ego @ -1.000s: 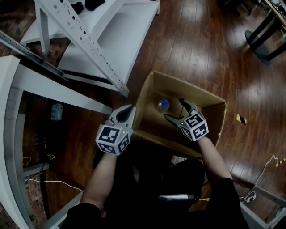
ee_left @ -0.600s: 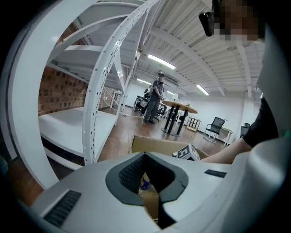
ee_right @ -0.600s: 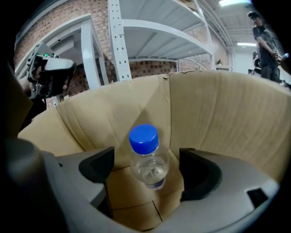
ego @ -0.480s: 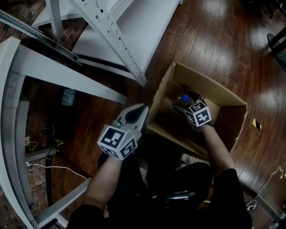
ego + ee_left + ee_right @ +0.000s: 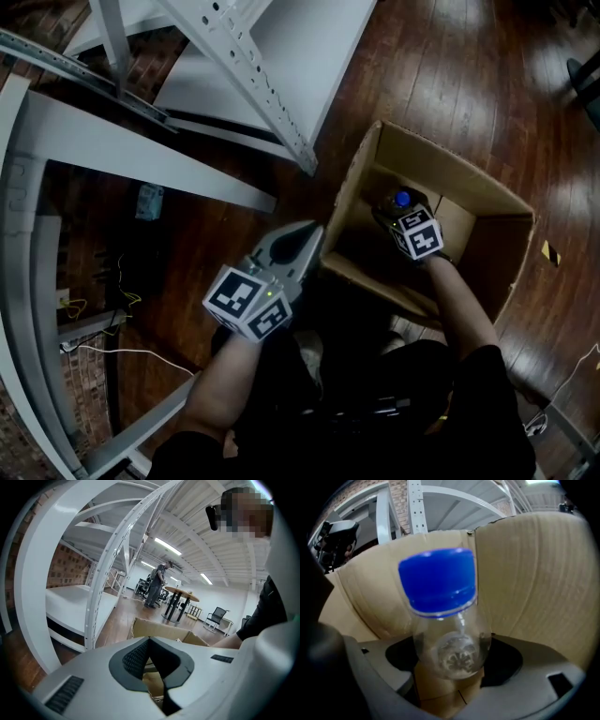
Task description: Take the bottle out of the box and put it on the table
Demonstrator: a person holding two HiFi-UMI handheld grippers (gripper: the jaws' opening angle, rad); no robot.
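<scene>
Writing: the only print that can be made out is the black-and-white square markers on each gripper's cube; no words are legible.
Bottle (image 5: pixel 447 634): clear plastic with a blue screw cap (image 5: pixel 438 581). It stands upright inside the cardboard box (image 5: pixel 469 183), near a corner where two walls meet.
Box: open-topped and brown, sitting on the dark wooden floor (image 5: pixel 450 66) right in front of the person.
Right gripper (image 5: pixel 398 214): it is reached down into the box and angled steeply downward. Its jaws are spread wide and closing, with the bottle's shoulder between them. The dark pads sit just beside the plastic on both sides, and a firm pinch is not evident.
Right forearm (image 5: pixel 459 300): stretched forward over the box's near rim, with the marker cube facing up towards the head camera.
Left gripper (image 5: pixel 309 239): held outside the box, just beside its near left corner and pointing roughly level towards it. Its jaw tips are pressed together with nothing between them.
Left forearm (image 5: pixel 230 375): bare and bent in close to the body.
Surroundings: a white metal shelving frame (image 5: pixel 244 66) stands to the left of the box.
</scene>
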